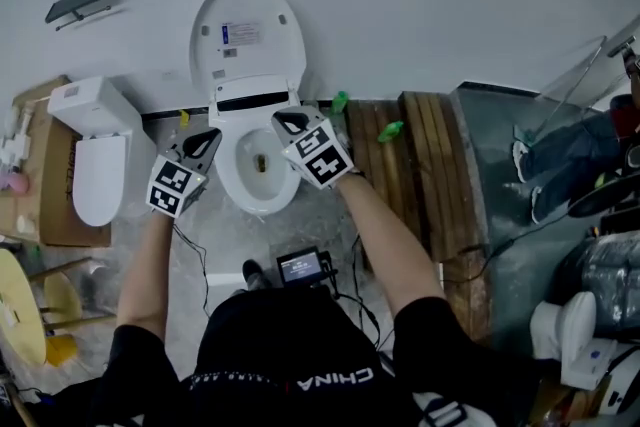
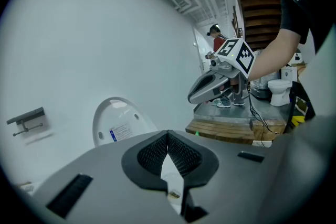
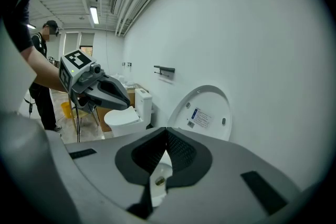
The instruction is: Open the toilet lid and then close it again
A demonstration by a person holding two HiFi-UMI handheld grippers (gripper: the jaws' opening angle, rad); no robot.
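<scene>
The white toilet bowl [image 1: 262,203] stands against the wall with its lid [image 1: 248,35] raised and leaning back on the wall. My left gripper [image 1: 208,137] hovers at the bowl's left rim, shut and empty. My right gripper [image 1: 288,121] hovers at the bowl's right rear rim, near the hinge, also shut and empty. In the left gripper view the closed jaws [image 2: 168,136] point at the bowl, with the upright lid [image 2: 118,123] to the left and the right gripper [image 2: 207,86] above. The right gripper view shows closed jaws [image 3: 167,132], the lid [image 3: 205,113] and the left gripper [image 3: 113,94].
A second white toilet [image 1: 95,155] with its lid down stands at the left on cardboard. A wooden platform [image 1: 420,165] lies at the right, with a person's legs [image 1: 570,155] beyond it. A dark shelf [image 1: 80,3] hangs on the wall. A yellow stool [image 1: 20,305] is at the lower left.
</scene>
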